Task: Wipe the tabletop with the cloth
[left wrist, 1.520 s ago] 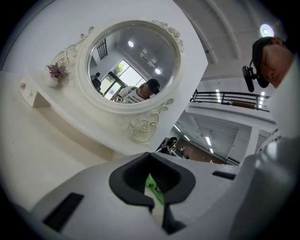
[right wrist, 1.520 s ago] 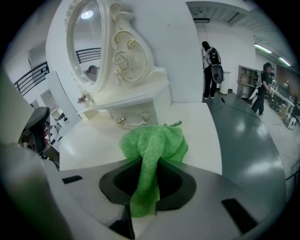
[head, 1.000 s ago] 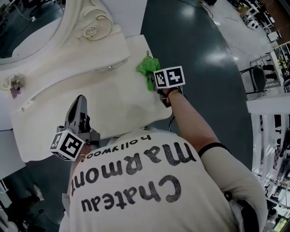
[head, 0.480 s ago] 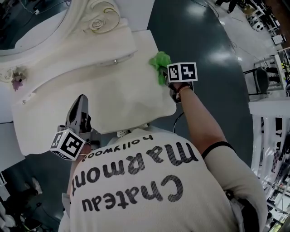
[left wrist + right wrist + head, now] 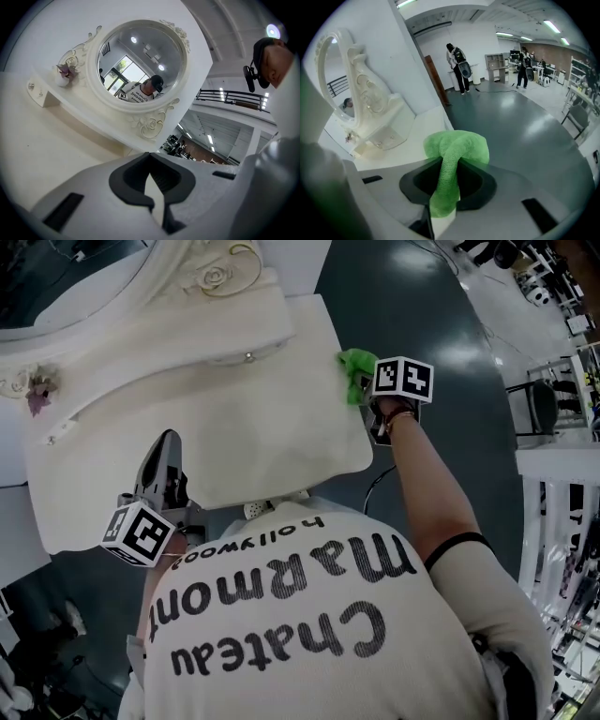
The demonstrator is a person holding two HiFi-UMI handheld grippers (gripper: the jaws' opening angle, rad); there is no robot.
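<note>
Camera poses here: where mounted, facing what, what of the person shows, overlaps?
Head view: on the person's head, facing steeply down at the tabletop; shows shirt, right arm, left gripper, right gripper.
Left gripper view: on the left gripper, facing along shut jaws toward the round mirror; person's head at right.
Right gripper view: on the right gripper, facing past the tabletop edge to the floor; jaws shut on green cloth.
Shared: mirror in both gripper views; cloth in head and right gripper views.

Glossy dark floor [image 5: 412, 324], white wall [image 5: 468, 37], ceiling lights [image 5: 548, 26]
</note>
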